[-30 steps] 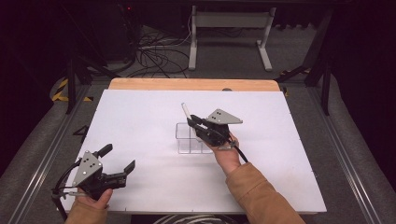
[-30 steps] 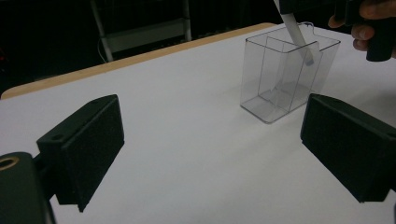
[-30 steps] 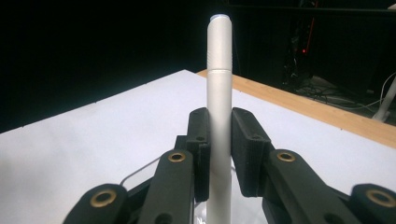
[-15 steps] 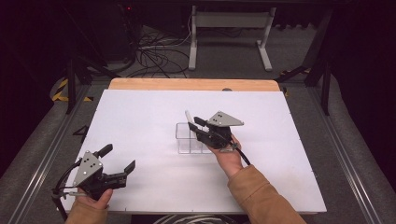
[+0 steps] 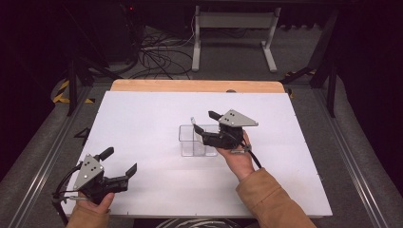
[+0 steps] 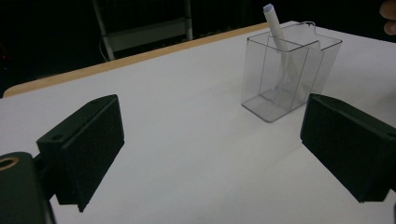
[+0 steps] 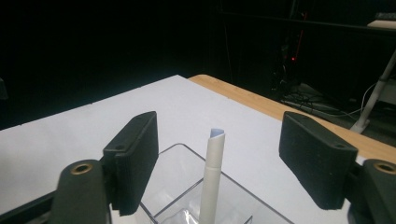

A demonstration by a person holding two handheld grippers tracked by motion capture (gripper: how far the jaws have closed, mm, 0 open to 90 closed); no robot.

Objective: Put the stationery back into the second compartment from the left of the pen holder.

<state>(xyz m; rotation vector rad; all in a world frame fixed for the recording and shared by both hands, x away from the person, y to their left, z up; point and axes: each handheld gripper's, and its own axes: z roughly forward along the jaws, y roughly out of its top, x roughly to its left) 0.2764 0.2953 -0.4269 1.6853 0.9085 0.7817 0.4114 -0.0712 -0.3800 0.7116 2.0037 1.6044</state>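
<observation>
Count: one clear plastic box (image 5: 198, 140) with an inner divider, two compartments. One white pen-like stick (image 7: 212, 175) stands tilted in the box, leaning on the rim, tip above the top edge. Which compartment it sits in, cannot tell for sure. Two grippers, one per hand.

Right gripper (image 5: 203, 127) hovers just right of the box, over its top. Its jaws have just been opening; they now stand apart on either side of the stick without touching it, nothing gripped.

Left gripper (image 5: 119, 162) sits at the near left of the table, well apart from the box, jaws wide, nothing between them.

Surface: one white tabletop (image 5: 142, 118), with a strip of pale wood (image 5: 190, 86) along the far edge.

Room: dark. Grey floor beyond the table, a tangle of cables (image 5: 157, 54) far left, one white stand frame (image 5: 233, 28) far centre.
</observation>
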